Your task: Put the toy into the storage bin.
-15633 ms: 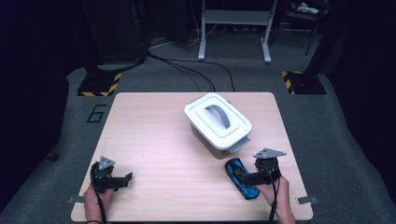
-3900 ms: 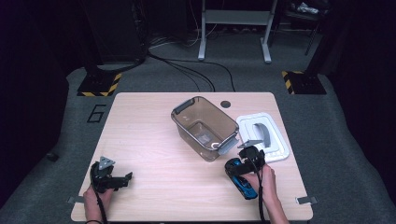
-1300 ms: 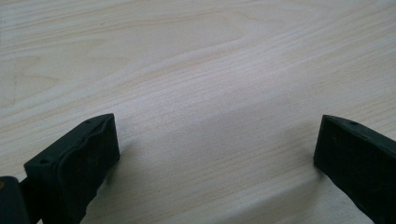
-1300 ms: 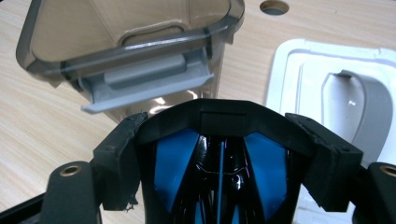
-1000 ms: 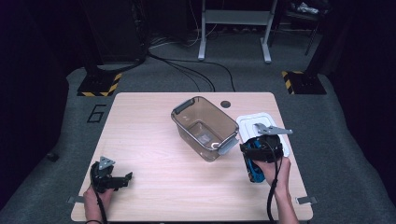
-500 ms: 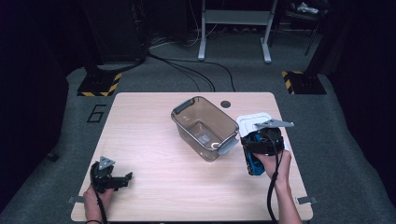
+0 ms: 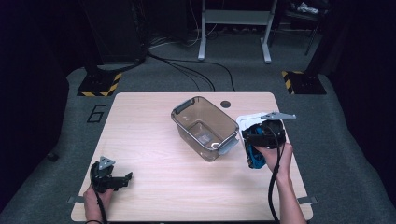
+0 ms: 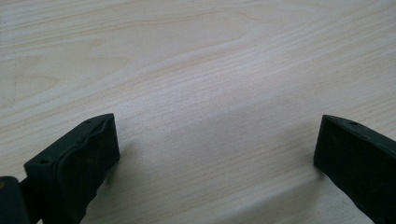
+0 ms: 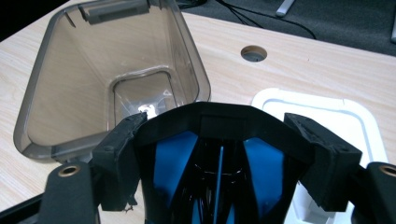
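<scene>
Now your right gripper (image 7: 256, 145) holds a blue-and-black toy car (image 9: 212, 163) off the table (image 7: 154, 140), jaws clamped on its sides, just beside the open clear bin (image 7: 203, 126) and over what appears to be the white lid (image 9: 327, 116). Your left gripper (image 7: 122, 178) rests near the front left corner, jaws wide apart, holding nothing.

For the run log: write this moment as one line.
right tool: shut on blue-and-black toy car | beside clear plastic bin, open | white lid on table | left tool: open, idle
</scene>
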`<state>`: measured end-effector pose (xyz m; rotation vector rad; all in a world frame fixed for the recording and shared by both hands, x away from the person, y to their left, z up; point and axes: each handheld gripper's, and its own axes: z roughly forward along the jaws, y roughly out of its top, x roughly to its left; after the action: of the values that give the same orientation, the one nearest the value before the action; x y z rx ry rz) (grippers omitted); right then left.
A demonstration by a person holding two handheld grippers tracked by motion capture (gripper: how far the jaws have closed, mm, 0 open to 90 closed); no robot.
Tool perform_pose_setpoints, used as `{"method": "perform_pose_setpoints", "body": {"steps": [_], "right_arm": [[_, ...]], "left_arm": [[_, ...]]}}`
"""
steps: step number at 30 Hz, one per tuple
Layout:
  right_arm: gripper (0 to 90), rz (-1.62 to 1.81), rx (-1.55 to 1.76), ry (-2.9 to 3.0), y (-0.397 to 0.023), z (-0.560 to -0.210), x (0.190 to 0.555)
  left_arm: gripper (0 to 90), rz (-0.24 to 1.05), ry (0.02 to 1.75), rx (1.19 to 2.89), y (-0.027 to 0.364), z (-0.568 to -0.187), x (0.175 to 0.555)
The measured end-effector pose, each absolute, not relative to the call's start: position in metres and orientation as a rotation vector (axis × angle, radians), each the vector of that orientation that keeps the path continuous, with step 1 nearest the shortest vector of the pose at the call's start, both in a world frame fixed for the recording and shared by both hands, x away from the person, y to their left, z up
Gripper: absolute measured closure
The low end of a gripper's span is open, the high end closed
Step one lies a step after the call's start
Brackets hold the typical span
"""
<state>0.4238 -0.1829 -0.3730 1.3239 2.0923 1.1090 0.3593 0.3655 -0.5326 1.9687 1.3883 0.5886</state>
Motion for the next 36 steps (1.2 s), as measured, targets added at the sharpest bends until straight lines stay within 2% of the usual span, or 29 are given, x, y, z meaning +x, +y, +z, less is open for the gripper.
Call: {"method": "perform_pose_setpoints", "body": {"steps": [20,36], "right_arm": [[23.7,1.112,1.276,2.070,-0.178,-0.341,0.439],[23.7,1.099,1.259,2.071,-0.170,-0.329,0.454]], "left_arm": [[0.2,0.589,1.388,1.969,0.366,-0.533,0.359],[0.2,0.588,1.388,1.969,0.366,-0.533,0.359]]}}
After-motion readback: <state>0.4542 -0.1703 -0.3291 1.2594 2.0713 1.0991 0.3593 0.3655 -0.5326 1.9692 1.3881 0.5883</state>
